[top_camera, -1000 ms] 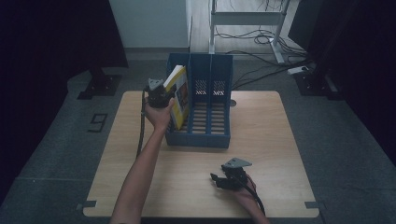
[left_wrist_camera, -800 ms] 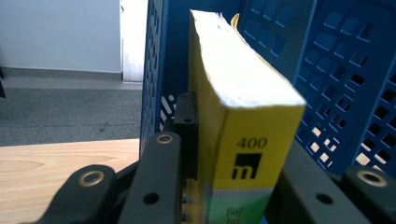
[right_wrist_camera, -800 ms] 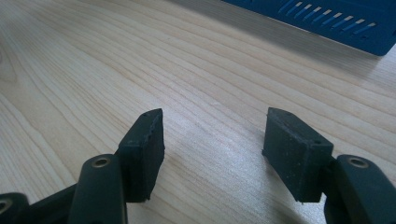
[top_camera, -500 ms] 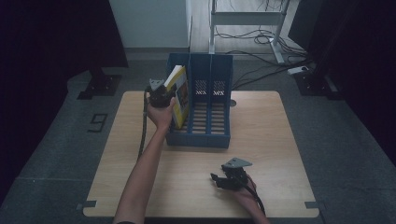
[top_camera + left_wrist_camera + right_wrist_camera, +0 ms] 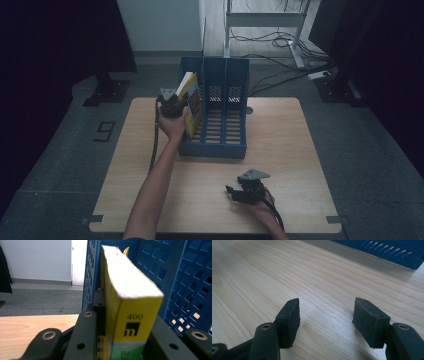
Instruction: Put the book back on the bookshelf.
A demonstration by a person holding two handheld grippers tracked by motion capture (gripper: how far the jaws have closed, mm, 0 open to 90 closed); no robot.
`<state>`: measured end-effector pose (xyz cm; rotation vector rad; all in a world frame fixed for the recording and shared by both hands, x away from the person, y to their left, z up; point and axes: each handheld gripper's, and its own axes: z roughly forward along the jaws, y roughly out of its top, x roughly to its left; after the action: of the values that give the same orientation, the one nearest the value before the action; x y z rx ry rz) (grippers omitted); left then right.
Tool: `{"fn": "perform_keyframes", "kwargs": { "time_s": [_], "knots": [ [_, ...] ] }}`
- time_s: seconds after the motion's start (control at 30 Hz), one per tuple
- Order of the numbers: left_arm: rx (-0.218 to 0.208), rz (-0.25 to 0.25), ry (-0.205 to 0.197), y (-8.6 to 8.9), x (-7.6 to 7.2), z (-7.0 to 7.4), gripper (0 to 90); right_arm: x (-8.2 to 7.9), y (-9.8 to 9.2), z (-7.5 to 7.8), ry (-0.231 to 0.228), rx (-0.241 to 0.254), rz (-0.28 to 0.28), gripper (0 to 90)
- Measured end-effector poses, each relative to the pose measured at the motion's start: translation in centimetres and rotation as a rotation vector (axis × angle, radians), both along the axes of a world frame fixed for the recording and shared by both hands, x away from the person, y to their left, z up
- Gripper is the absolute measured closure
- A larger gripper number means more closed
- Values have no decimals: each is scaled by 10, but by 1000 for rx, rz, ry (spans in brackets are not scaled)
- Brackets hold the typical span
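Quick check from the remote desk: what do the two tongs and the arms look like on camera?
Both tongs, left and right, are black with two blocky jaws and brass-ringed pivot holes. Each carries a grey three-cornered plate on top and trails a dark cable. The forearms are bare, with no sleeve in sight.

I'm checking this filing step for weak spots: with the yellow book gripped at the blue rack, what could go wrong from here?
1. The left tool pinches the yellow book near one end, so the long, tilted book could pivot or slip in the grip.
2. The book leans over the leftmost slot of the blue file rack; a corner might catch the divider wall and shove the rack along the table.
3. The right tool rests open on the table, apart from the rack, so nothing steadies the rack.
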<state>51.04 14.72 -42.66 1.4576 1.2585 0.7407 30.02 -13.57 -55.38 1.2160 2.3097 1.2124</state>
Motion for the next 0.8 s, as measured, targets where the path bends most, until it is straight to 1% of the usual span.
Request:
{"fn": "perform_keyframes", "kwargs": {
  "time_s": [0.13,0.3,0.43,0.5,0.57,0.7,0.8],
  "knots": [
    [1,-6,-1,0,-3,-1,750,0,0,0,-2,-1,0,377],
    [-13,-2,-7,4,-8,-4,737,-1,1,0,-3,-8,0,376],
    [-23,-4,-8,9,-10,-1,728,-1,1,0,-6,-11,0,376],
    [-33,-6,-19,10,-12,1,710,-1,1,0,-6,-13,-1,376],
    [-30,-11,-25,11,-15,4,699,-1,2,0,-8,-17,0,375],
    [-24,-15,-25,13,-17,7,673,-1,2,0,-8,-16,0,376],
    [-28,-16,-22,16,-18,7,612,-1,2,0,-9,-20,0,375]
  ]
}}
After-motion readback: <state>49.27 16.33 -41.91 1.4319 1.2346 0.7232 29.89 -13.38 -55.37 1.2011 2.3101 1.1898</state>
